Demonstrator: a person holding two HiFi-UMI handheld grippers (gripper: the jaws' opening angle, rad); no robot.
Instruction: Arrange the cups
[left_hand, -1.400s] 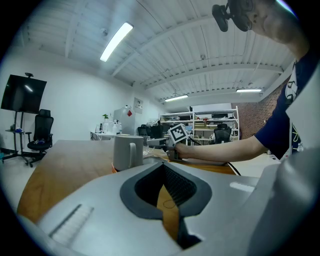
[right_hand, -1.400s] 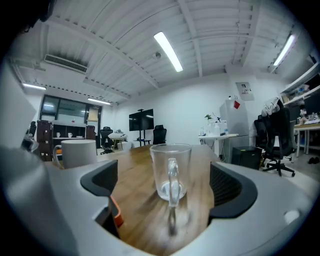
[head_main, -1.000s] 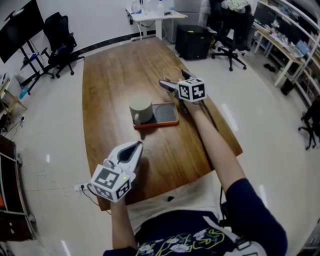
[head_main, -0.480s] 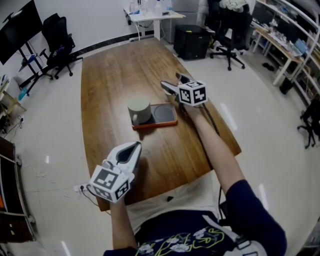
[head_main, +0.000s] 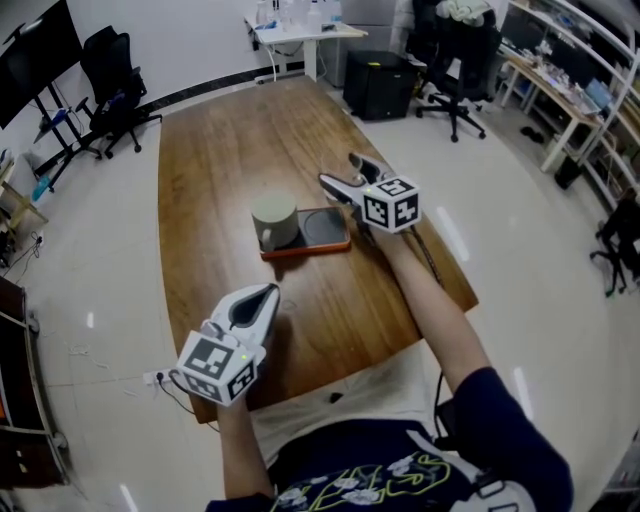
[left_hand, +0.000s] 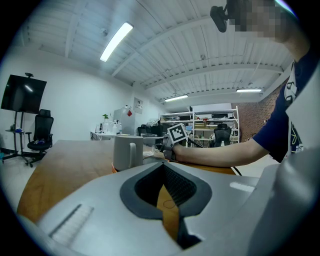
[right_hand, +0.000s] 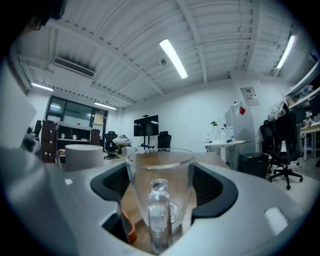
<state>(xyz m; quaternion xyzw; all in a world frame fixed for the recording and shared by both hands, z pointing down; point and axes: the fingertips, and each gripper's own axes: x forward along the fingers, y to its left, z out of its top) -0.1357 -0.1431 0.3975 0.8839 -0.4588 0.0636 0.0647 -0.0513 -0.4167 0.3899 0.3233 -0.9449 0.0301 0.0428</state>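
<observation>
Right gripper (head_main: 348, 180) has pulled back toward us a little. Its jaws have just closed onto the glass cup (right_hand: 160, 185), beside the tray (head_main: 325, 228) where the grey cup (head_main: 274, 220) stands. Left gripper (head_main: 265, 293) is closed and empty. We'd keep the glass upright and lower it slowly onto the free half.

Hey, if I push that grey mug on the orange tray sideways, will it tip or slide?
The grey mug looks wide and squat, so it is probably likelier to slide than tip. The tray has an orange rim that may catch its base. It looks ceramic, so stiff but chippable.
</observation>
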